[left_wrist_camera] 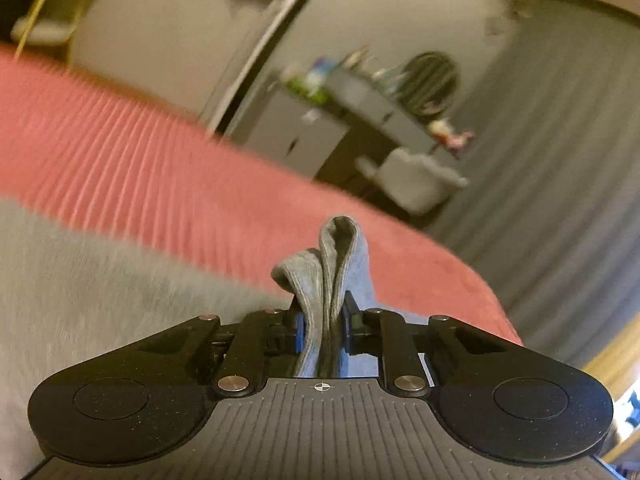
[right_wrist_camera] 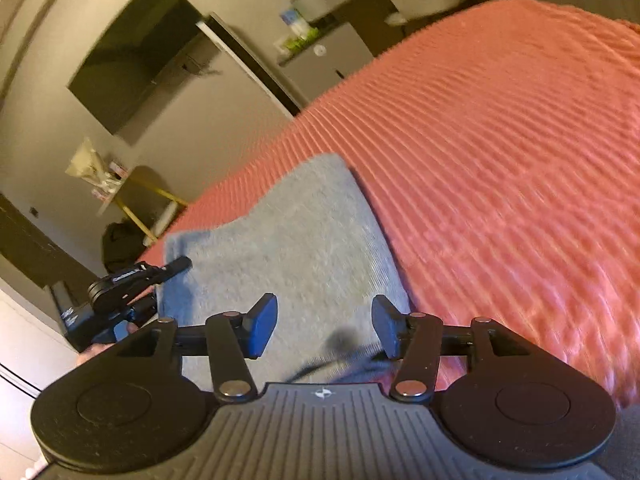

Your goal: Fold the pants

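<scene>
The grey pants [right_wrist_camera: 288,240] lie folded on a coral ribbed bedspread [right_wrist_camera: 500,160]. In the left wrist view my left gripper [left_wrist_camera: 323,312] is shut on a bunched fold of the pants' edge [left_wrist_camera: 340,248], which loops up between the blue pads, while the rest of the grey cloth [left_wrist_camera: 100,300] spreads to the left. My right gripper [right_wrist_camera: 324,320] hovers open over the near end of the pants, with nothing pressed between its pads. A dark drawstring [right_wrist_camera: 340,350] lies near its right finger. The left gripper [right_wrist_camera: 180,265] also shows at the pants' left edge, a hand behind it.
The bedspread [left_wrist_camera: 160,152] ends at a rounded edge on the right, with grey curtains [left_wrist_camera: 560,160] beyond. A grey dresser [left_wrist_camera: 320,128] carrying small bottles and a pale chair [left_wrist_camera: 416,180] stand past the bed. A dark wall screen [right_wrist_camera: 132,60] hangs to the left.
</scene>
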